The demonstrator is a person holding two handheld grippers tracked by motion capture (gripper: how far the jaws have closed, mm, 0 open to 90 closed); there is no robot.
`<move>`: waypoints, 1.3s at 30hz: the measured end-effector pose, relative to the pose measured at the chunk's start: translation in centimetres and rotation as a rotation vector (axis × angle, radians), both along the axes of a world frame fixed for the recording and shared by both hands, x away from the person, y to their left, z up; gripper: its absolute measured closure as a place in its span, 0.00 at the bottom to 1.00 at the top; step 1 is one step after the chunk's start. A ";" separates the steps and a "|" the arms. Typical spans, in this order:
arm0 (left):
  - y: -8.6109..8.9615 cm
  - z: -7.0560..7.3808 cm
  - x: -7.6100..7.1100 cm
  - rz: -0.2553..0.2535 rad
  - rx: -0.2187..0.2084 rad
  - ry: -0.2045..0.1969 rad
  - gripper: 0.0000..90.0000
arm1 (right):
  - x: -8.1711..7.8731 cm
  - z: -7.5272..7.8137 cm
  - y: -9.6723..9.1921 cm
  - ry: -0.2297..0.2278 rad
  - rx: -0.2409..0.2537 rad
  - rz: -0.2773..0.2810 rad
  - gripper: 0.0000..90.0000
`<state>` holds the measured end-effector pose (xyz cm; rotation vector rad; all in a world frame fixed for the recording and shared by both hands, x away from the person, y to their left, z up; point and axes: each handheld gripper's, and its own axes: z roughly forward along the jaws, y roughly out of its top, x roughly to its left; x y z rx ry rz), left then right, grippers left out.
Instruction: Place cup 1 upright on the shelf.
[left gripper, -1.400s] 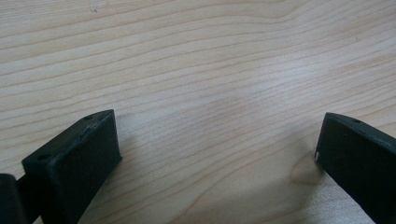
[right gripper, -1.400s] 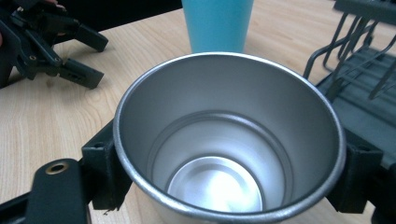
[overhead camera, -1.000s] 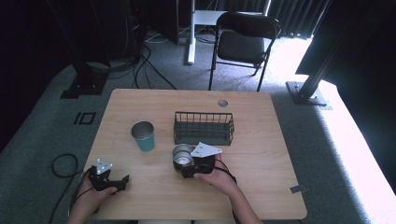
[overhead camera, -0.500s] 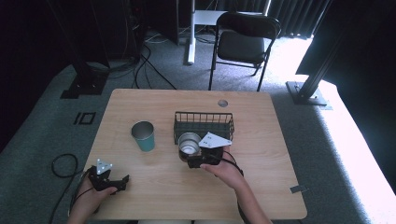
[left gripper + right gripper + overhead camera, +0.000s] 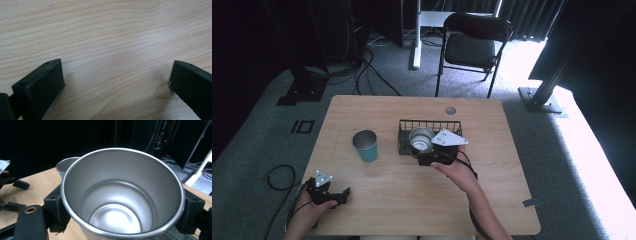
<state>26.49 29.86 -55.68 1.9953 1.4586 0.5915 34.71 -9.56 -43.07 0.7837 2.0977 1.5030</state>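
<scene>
My right gripper (image 5: 426,150) is shut on a silver metal cup (image 5: 421,139), held upright in the air over the front left part of the black wire basket (image 5: 404,128). In the right gripper view the silver cup (image 5: 122,195) sits between both jaws and its inside is bare. A teal cup (image 5: 365,145) stands on the table left of the basket; its rim shows behind the silver one as the teal cup (image 5: 65,164). My left gripper (image 5: 343,194) rests open near the table's front left corner, its fingers (image 5: 42,85) wide apart over bare wood.
The wooden table (image 5: 492,200) has a round cable hole (image 5: 450,110) behind the basket. A black folding chair (image 5: 472,47) and a white desk leg (image 5: 416,35) stand beyond the far edge. Cables lie on the grey carpet at left.
My right gripper has carried the silver cup forward and up, from the table in front of the basket to over the basket's front left part. The left gripper stayed put.
</scene>
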 end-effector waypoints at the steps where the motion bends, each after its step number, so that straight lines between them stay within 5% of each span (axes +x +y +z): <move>1: 0.0 0.0 0.0 0.000 0.000 0.000 0.00 | 0.1 0.2 -0.1 -0.002 0.003 -0.012 0.20; 19: 0.0 0.0 0.0 -0.001 0.000 0.001 0.00 | 4.1 2.2 -2.3 -0.026 0.005 -0.234 0.20; 32: 0.0 0.0 0.0 0.001 -0.002 0.000 0.00 | 6.4 0.1 -3.4 0.023 -0.013 -0.408 0.20; 39: 0.0 0.0 0.0 0.001 -0.002 0.000 0.00 | 7.0 -1.3 -3.8 0.071 -0.019 -0.443 0.20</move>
